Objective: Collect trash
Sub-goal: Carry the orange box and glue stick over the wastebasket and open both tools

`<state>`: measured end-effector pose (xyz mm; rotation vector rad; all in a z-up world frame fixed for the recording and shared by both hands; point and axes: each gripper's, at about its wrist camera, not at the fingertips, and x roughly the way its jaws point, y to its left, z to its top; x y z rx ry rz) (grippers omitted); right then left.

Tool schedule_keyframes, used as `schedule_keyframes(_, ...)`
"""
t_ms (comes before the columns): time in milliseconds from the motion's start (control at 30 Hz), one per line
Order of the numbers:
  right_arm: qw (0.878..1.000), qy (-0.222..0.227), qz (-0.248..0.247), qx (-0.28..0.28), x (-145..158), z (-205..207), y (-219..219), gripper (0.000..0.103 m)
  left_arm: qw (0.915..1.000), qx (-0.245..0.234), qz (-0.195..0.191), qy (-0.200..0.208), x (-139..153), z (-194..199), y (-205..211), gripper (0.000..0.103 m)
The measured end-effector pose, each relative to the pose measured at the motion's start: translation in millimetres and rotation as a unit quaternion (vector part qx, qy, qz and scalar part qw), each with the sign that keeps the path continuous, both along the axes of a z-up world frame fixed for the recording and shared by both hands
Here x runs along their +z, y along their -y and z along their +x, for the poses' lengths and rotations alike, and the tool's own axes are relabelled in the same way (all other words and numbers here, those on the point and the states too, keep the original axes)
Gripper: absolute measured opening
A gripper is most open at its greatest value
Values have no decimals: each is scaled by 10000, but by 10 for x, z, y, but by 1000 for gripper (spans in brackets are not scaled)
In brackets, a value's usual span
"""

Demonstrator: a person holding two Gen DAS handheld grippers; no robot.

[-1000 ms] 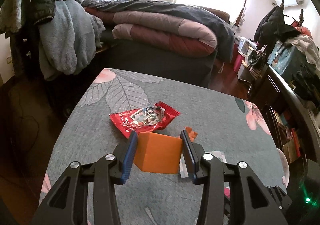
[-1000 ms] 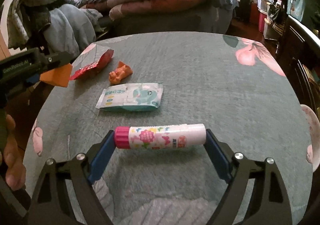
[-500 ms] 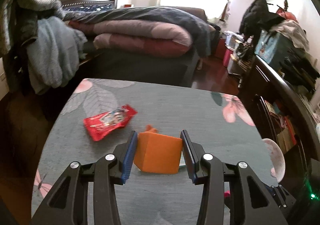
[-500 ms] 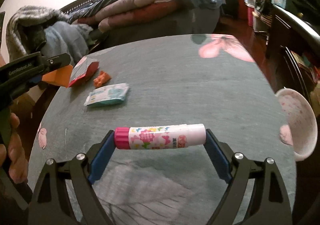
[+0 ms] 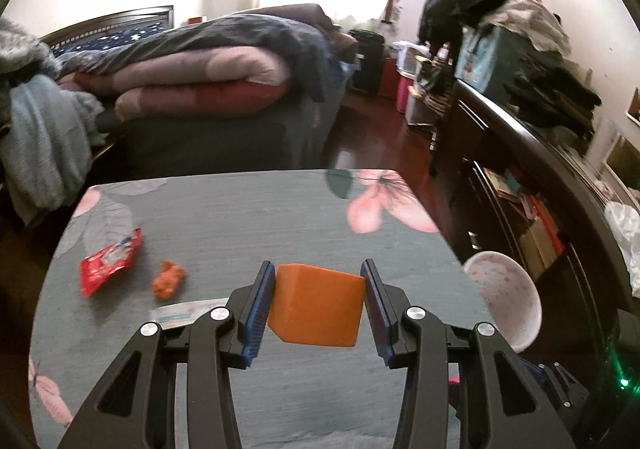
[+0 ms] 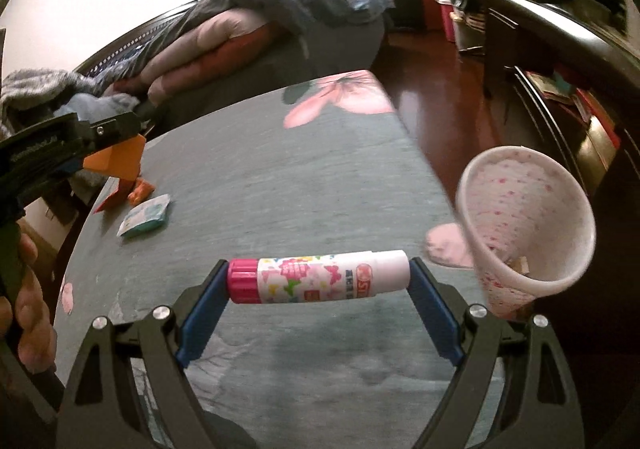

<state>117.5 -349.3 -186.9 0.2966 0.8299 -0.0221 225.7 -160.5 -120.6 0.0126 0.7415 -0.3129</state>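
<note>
In the left wrist view, we hold an orange block [image 5: 318,307] clamped between the fingers [image 5: 256,313] of the left gripper [image 5: 318,309], lifted above the bench [image 5: 248,217]. The bench is covered in grey-green cloth with pink flowers. On its left part lie a red wrapper [image 5: 110,261] and, just beside it, a small orange scrap [image 5: 169,279]. A pale packet [image 5: 186,311] shows partly behind the left finger. At the bench's right edge we see a white, pink-speckled bin [image 5: 504,301]. A bed [image 5: 208,89] with folded quilts stands beyond the bench.

In the right wrist view, we grip a glue stick [image 6: 320,276] end to end between the fingers [image 6: 200,313] of the right gripper [image 6: 320,281], its pink cap to the left, held crosswise over the bench [image 6: 280,169]. The bin [image 6: 524,225] stands just right of the stick, off the bench's right edge, its mouth tilted toward us; something small lies inside, too unclear to name. Far left, the left gripper [image 6: 100,145] carries the block [image 6: 118,161] above the scrap [image 6: 141,190] and wrapper [image 6: 110,201]. The packet [image 6: 146,216] lies near them on the bench. Our left hand [image 6: 28,313] shows at the left edge.
</note>
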Motion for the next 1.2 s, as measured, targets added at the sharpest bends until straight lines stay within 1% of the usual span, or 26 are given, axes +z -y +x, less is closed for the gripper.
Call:
schedule_keyframes(233,9990,29,88,-436,-32,-113,424,87,9989,-458,93,15,-3,-20,517,44)
schedule_keyframes(533,9944,67,163,-1038,-97,-269,1027,87,9947,-1005,196,49,-51,-37,1146,44)
schedule_keyframes(867,9845,55,252,-1737,-257,-415,1649,87,9878,-1526,318,61,-132,-50,1798,44)
schedule_keyframes(1033,9798,45,255,-1984,-351,-423,1864,87,9835,-1776,348,59,-177,-28,2148,44)
schedule_keyframes(1200,9763,81,152,-2156,-438,-380,2036,87,9799,-1955,384,63,-220,-1,2464,44)
